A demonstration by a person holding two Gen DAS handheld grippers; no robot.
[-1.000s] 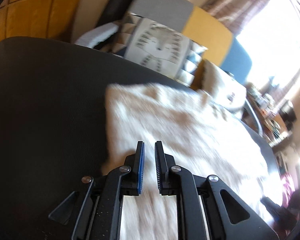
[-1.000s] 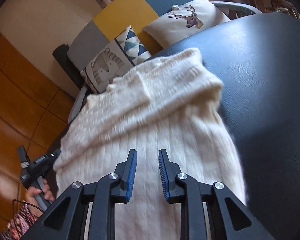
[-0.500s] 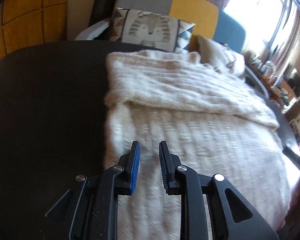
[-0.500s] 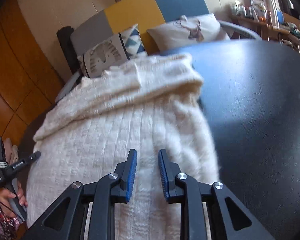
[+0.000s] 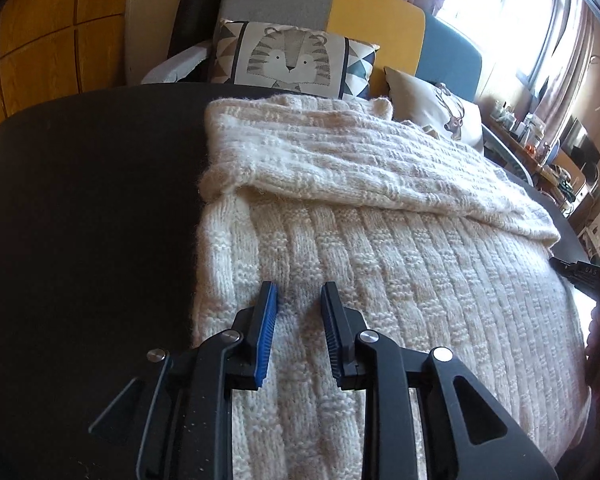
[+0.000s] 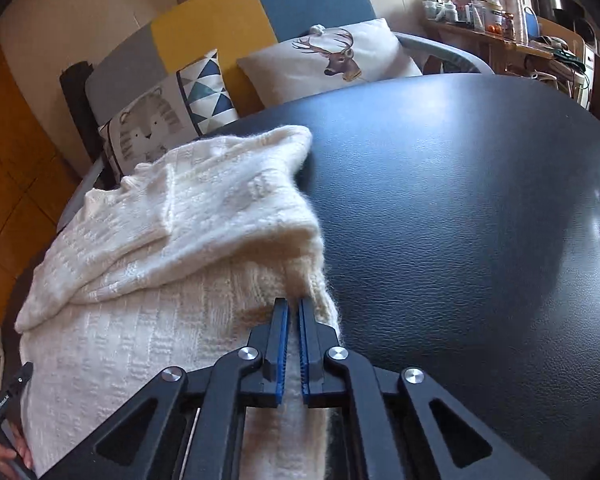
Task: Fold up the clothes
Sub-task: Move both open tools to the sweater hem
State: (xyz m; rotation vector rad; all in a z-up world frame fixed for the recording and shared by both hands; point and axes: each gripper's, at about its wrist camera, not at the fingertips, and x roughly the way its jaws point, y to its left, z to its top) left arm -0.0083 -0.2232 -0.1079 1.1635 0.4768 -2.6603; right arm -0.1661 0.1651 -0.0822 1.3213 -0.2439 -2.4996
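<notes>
While my right gripper (image 6: 293, 304) pinches a ridge of knit near the sweater's (image 6: 148, 280) right-hand edge, its jaws, which have just been closing, stand almost together with cream wool bunched between the blue pads. My left gripper (image 5: 298, 292) sits over the sweater's opposite side, close to its left-hand edge; its jaws have just been opening and are spread a little, the fabric lying flat beneath and between them, and the pads do not squeeze it.

Out from the tips, I see the cream ribbed sweater spread flat across the black table (image 6: 480, 208), its far part folded back over the body so that a doubled band lies across the width. From the right wrist view the folded layer ends in a soft corner on the bare leather-grained surface. From the left wrist view the other gripper's dark body (image 5: 588, 280) shows at the far right edge of the garment.

Beyond the table stands a sofa (image 5: 376, 20) in grey, yellow and blue panels, with a tiger cushion (image 5: 288, 60) and a deer cushion (image 6: 336, 56) leaning against it. A cluttered shelf (image 6: 500, 20) runs along the wall at the right.
</notes>
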